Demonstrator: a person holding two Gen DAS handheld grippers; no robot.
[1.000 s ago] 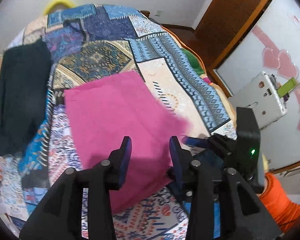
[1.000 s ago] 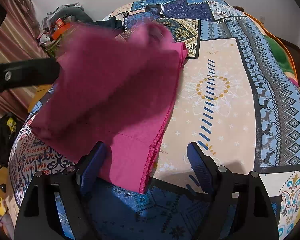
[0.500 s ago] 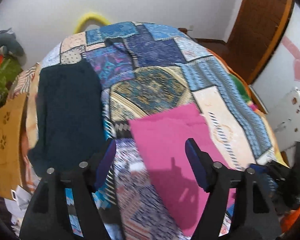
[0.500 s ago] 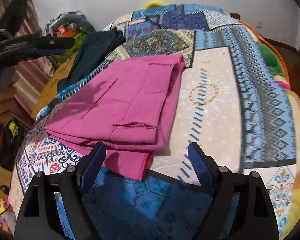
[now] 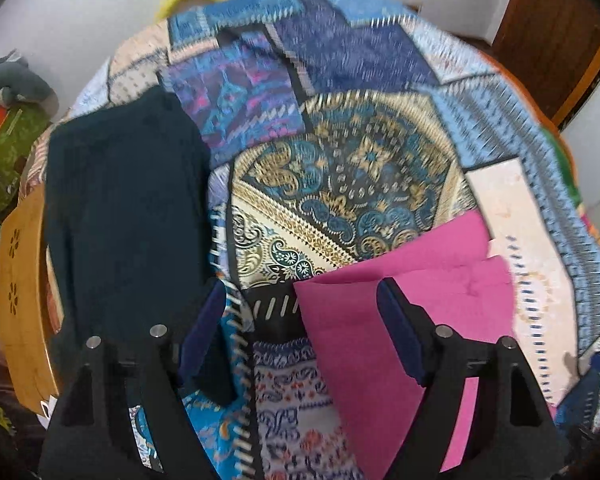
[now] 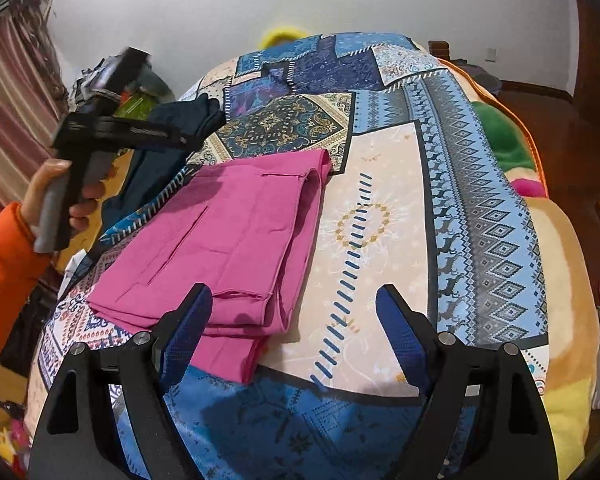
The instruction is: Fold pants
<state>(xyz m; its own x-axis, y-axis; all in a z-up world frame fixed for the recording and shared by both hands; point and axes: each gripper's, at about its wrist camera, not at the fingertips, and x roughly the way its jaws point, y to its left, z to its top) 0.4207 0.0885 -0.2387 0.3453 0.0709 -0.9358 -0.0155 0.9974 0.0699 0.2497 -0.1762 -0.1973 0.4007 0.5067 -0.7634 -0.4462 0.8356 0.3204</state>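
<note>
Both wrist views look steeply down from near above the patchwork bedspread [image 5: 340,168], sharing the pink pants [image 6: 228,240].

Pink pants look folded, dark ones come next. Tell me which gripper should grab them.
Left. The left gripper, jaws opening and empty, hangs right beside the dark pants. The right gripper sits open over the folded pink pants, farther from the dark pair.

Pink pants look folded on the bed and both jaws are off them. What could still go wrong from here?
The folded pink pants have a lower layer poking out at the near edge, so the stack could look uneven. The left gripper, jaws opening and empty, hangs between them and the dark garment; it might snag either.
</note>
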